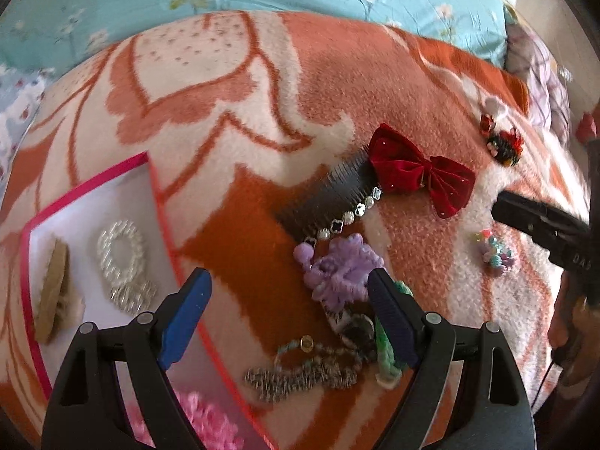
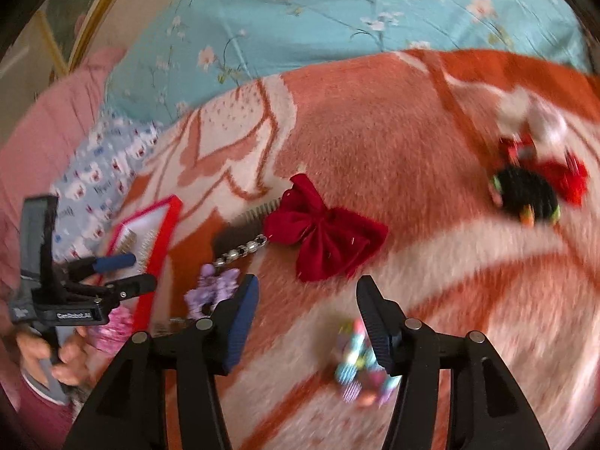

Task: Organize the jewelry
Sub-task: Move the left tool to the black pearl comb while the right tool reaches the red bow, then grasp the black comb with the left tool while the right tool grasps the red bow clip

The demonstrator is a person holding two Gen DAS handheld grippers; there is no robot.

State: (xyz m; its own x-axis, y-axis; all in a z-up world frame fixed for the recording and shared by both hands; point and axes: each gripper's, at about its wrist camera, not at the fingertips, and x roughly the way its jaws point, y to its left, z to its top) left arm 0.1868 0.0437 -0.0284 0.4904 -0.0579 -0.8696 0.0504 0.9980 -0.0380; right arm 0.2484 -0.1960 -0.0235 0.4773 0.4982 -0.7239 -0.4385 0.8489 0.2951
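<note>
Jewelry is spread on an orange-and-white blanket [image 1: 262, 112] on a bed; part is already in the pink-rimmed tray [image 1: 86, 191].

- Tray holds a pearl ring hair tie [image 1: 120, 251], a tan brush-like piece [image 1: 52, 292] and a pink fluffy item [image 1: 210, 423]. It lies below and ahead of the left tool's left finger.
- Left tool [image 1: 288, 322]: fingers apart, nothing between them. Its right finger sits beside the purple flower clip [image 1: 341, 270]. A beaded bracelet [image 1: 300, 371] and a green piece [image 1: 386, 360] lie just under that finger, tangled close together.
- Ahead of the left tool: black comb with pearl trim [image 1: 337, 195], touching the red velvet bow [image 1: 420, 172].
- Right tool [image 2: 307, 322]: fingers apart, empty. A multicoloured bead cluster [image 2: 356, 360] lies just inside its right finger; that view is motion-blurred, so I cannot tell contact.
- Far ahead-right of the right tool: black and red clip [image 2: 528, 187], well apart from the rest.

Risks (judgement):
- Closing the left tool near the purple clip may snag the bracelet or green piece, dragging several items together.
- The soft pile could let small beads sink, so the right tool may pinch blanket instead of the cluster.
- Comb and bow touch; lifting one could shift the other.
</note>
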